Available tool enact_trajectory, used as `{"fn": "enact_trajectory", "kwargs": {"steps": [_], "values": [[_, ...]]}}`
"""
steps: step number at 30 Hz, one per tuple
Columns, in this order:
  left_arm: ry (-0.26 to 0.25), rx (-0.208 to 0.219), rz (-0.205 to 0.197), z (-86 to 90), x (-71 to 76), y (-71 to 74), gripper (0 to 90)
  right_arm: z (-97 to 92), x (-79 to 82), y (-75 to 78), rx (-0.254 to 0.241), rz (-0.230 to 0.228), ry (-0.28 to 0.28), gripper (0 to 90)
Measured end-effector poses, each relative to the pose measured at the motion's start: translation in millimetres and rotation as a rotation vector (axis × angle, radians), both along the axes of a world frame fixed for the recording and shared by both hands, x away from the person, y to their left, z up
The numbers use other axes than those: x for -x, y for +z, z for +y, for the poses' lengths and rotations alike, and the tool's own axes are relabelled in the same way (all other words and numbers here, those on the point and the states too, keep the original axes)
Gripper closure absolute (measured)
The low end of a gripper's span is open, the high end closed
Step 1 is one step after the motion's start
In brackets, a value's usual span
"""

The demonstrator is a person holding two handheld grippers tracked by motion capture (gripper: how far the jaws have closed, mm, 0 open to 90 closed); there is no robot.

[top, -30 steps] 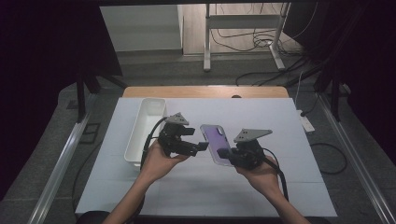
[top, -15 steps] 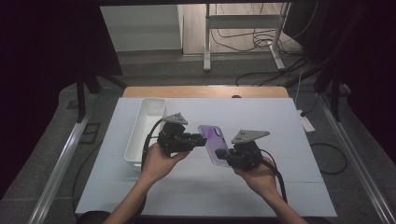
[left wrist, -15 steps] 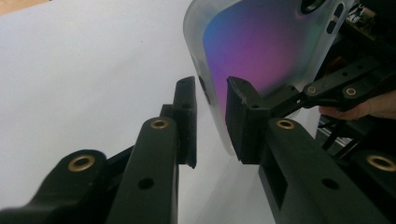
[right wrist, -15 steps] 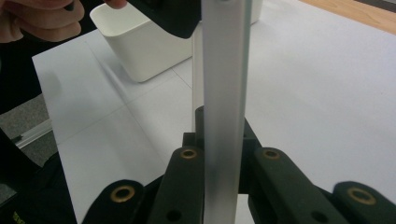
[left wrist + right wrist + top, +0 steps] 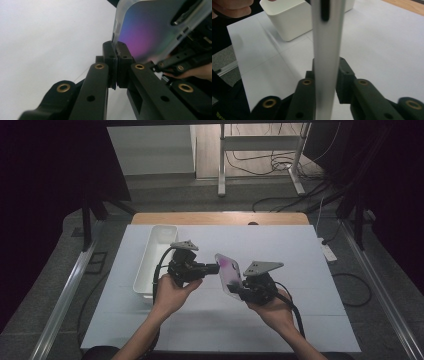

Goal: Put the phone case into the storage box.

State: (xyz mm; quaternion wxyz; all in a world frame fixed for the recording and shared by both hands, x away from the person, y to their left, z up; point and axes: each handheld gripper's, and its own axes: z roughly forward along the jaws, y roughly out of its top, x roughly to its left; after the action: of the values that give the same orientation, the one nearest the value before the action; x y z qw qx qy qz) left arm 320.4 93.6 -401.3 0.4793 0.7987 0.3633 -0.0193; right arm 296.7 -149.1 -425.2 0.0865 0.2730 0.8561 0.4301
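Observation:
A phone (image 5: 227, 270) in a clear case with a purple back is held up on edge above the white table (image 5: 300, 270). My right gripper (image 5: 237, 290) is shut on its lower end; in the right gripper view the phone (image 5: 327, 37) stands between the pads of that gripper (image 5: 327, 71), whose jaws have just been opening a little. My left gripper (image 5: 216, 268) reaches in from the left. Its jaws have just been closing, and in the left gripper view this gripper (image 5: 116, 48) pinches the rim of the case (image 5: 150, 30).
A long white bin (image 5: 155, 260) stands on the table left of my left hand, and the right gripper view has it (image 5: 287, 20) behind the phone. Black cables trail from both grippers. A wooden edge (image 5: 215, 218) borders the table's far side.
The left gripper's jaws have closed at the phone's left edge. The phone has tipped up from lying flatter to standing on edge. Both hands stayed nearly in place.

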Motion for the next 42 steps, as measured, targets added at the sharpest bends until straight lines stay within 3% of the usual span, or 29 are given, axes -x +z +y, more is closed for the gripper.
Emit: {"fn": "enact_trajectory", "kwargs": {"steps": [1, 3, 6, 12, 18, 26, 42], "values": [[0.007, -0.005, -0.002, -0.7, 0.3, -0.3, 88.2, 1.8, 0.2, -0.6, 0.001, 0.001, 0.0, 71.2], [0.013, -0.007, -0.004, -1.3, 0.4, -1.0, 88.2, 2.2, 0.4, -0.8, 0.001, 0.0, -0.004, 68.8], [0.025, -0.02, -0.011, -4.7, 2.0, -0.9, 88.2, 3.7, -0.2, -1.8, -0.003, 0.003, -0.008, 57.6], [0.031, -0.053, -0.039, -10.5, 5.6, 0.9, 88.3, 7.3, -0.5, -4.5, 0.001, 0.002, -0.006, 43.3], [0.034, -0.063, -0.039, -13.0, 6.5, 0.5, 88.4, 10.3, -1.4, -6.5, -0.016, 0.015, -0.002, 31.4], [0.047, -0.076, -0.041, -13.4, 6.8, 0.7, 88.3, 12.7, -0.9, -7.2, -0.036, 0.024, 0.013, 22.4], [0.097, -0.115, -0.051, -2.4, 2.1, -2.2, 88.3, 5.4, -0.8, -4.0, -0.033, 0.038, 0.03, 14.9]]}}
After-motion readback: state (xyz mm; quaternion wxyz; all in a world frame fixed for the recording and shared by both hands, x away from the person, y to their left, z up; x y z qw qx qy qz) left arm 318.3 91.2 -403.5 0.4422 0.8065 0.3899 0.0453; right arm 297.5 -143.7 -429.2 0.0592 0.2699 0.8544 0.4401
